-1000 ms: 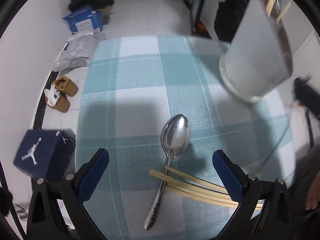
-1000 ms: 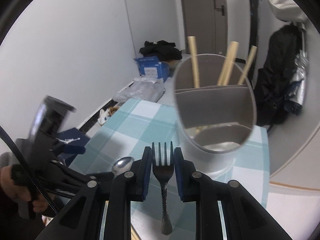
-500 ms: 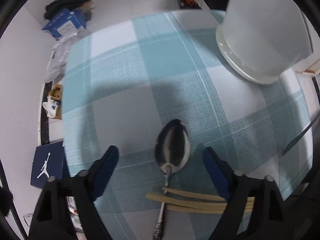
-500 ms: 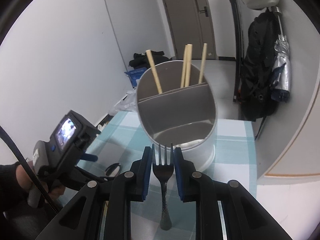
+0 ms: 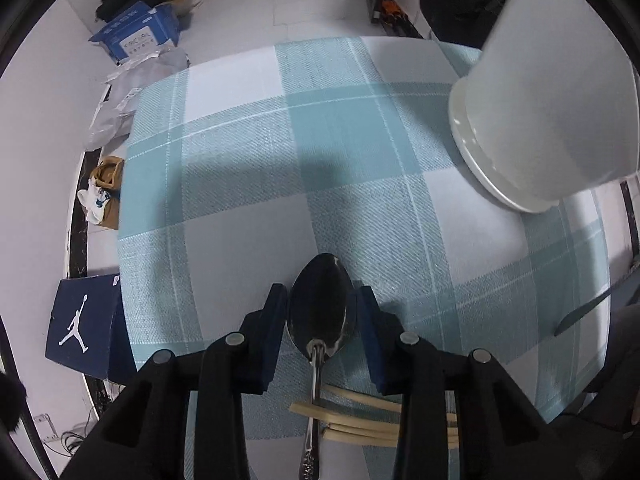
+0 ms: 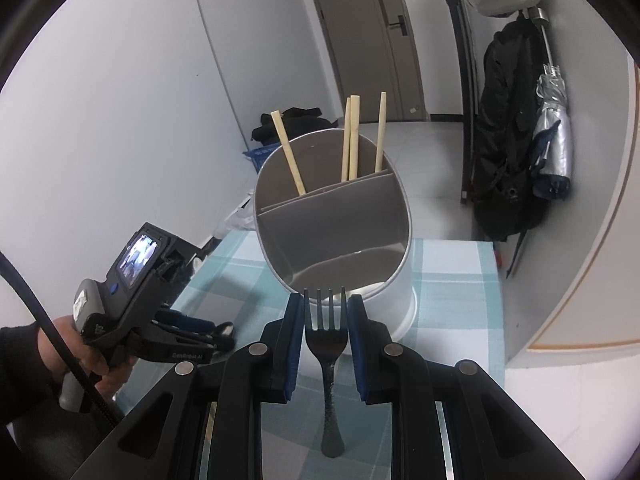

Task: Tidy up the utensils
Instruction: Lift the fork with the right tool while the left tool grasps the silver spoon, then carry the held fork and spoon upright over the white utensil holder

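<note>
On a teal-and-white checked tablecloth (image 5: pixel 248 168), the left gripper (image 5: pixel 322 300) is clenched around the bowl of a metal spoon (image 5: pixel 320 312), whose handle lies across loose wooden chopsticks (image 5: pixel 352 424). The right gripper (image 6: pixel 325 312) grips a dark fork (image 6: pixel 326 340) by its head, tines pointing toward a white divided utensil holder (image 6: pixel 340 232) just ahead; four chopsticks stand in the holder's rear compartment (image 6: pixel 350 140).
</note>
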Action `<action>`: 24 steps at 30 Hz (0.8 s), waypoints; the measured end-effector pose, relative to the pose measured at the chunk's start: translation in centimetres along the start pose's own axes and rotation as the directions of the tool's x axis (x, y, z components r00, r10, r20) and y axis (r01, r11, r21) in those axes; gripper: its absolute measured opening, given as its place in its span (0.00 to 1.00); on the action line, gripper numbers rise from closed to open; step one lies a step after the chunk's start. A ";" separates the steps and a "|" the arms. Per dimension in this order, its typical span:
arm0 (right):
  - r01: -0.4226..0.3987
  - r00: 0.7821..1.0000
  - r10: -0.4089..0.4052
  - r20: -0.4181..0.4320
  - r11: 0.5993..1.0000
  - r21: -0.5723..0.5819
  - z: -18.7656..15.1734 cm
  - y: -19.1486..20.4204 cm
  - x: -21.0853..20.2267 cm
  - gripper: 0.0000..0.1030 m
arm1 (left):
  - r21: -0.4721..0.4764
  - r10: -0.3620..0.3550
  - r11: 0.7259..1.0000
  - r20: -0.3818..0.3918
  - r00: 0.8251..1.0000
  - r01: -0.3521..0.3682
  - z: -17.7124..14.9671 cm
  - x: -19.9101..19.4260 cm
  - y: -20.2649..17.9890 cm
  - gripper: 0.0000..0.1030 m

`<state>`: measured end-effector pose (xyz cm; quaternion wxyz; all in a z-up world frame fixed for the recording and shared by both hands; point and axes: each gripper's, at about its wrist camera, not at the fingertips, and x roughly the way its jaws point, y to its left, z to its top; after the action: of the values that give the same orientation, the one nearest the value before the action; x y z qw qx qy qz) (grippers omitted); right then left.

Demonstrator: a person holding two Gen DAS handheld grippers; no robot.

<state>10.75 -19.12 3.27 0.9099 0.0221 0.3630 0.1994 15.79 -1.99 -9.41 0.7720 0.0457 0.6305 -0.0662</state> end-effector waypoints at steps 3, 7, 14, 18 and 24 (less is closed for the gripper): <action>0.001 1.000 -0.001 0.003 1.000 0.008 0.0 -0.1 -0.1 0.20 | -0.046 0.019 0.999 0.030 0.999 -0.017 0.4 -0.4 0.9 0.30; 0.000 1.000 -0.001 0.014 1.000 0.008 0.2 -0.1 -0.2 0.20 | -0.154 0.034 0.988 0.123 0.992 -0.015 1.1 -2.1 2.7 0.30; 0.000 0.999 0.000 0.036 1.000 0.014 0.3 0.0 -0.2 0.20 | -0.245 0.035 0.968 0.342 0.939 0.053 1.2 -6.5 3.3 0.30; -0.006 0.999 0.004 0.039 0.999 0.054 0.4 -0.7 -0.3 0.20 | -0.232 0.039 0.970 0.425 0.904 0.067 0.3 -8.5 2.4 0.30; -0.022 0.999 0.019 0.046 0.997 0.080 0.3 -1.1 -0.8 0.20 | -0.231 0.021 0.966 0.503 0.864 0.111 -1.0 -10.6 3.1 0.30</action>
<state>10.79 -20.37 3.80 0.9142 0.0669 0.3499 0.1934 13.22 1.71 0.72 0.9066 -0.0867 0.4127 -0.0133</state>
